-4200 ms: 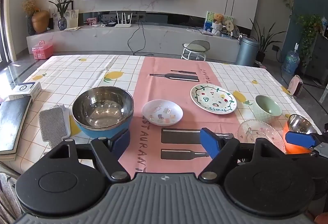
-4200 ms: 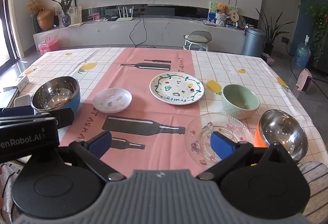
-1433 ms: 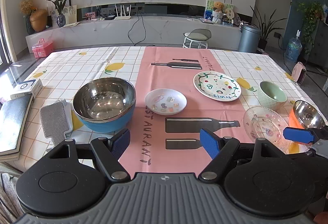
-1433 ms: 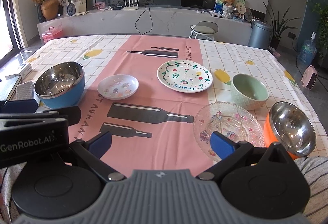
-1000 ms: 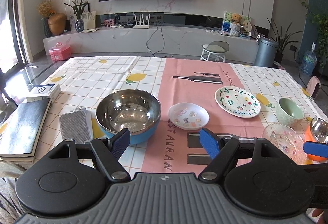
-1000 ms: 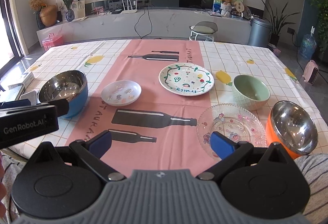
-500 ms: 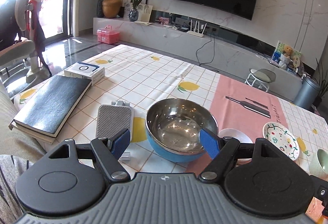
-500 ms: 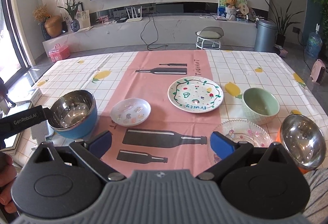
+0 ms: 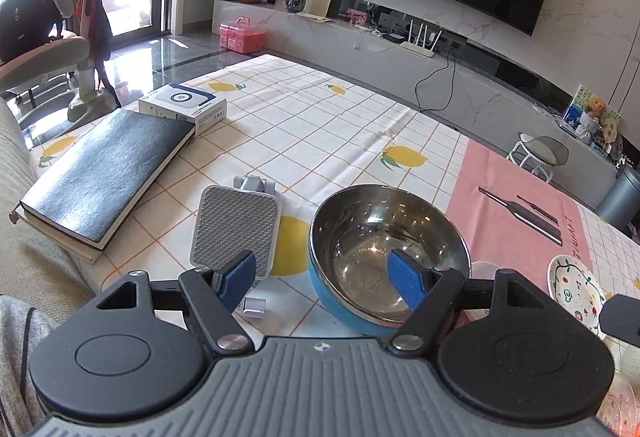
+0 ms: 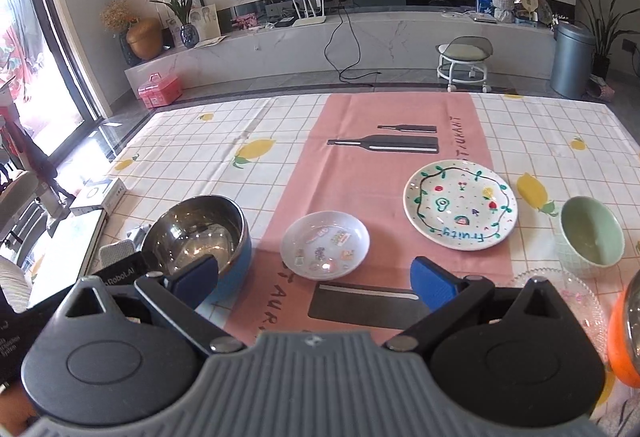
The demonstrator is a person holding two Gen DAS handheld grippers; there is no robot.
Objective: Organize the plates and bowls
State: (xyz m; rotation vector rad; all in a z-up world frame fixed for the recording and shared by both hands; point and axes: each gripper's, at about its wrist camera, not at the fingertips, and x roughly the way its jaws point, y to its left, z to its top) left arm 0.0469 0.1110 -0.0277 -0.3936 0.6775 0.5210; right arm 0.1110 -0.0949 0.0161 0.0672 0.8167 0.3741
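Observation:
A steel bowl with a blue outside [image 9: 384, 249] stands on the tablecloth right before my open left gripper [image 9: 324, 279]; its right finger is over the bowl's inside, its left finger outside the rim. The bowl also shows in the right wrist view [image 10: 198, 237]. My right gripper [image 10: 316, 279] is open and empty above the table's front. Beyond it lie a small white sticker plate [image 10: 324, 243], a painted "Fruity" plate [image 10: 460, 207], a green bowl [image 10: 592, 239], a clear glass plate [image 10: 576, 293] and an orange steel bowl [image 10: 626, 337].
A grey mesh-faced device [image 9: 234, 229] lies just left of the blue bowl. A black notebook [image 9: 104, 177] and a white box [image 9: 182, 109] lie at the table's left edge. A chair [image 9: 44, 53] stands beyond the left side.
My left gripper has swung left and moved closer to the blue bowl, which now sits between its fingers. My right gripper has risen and drawn back a little.

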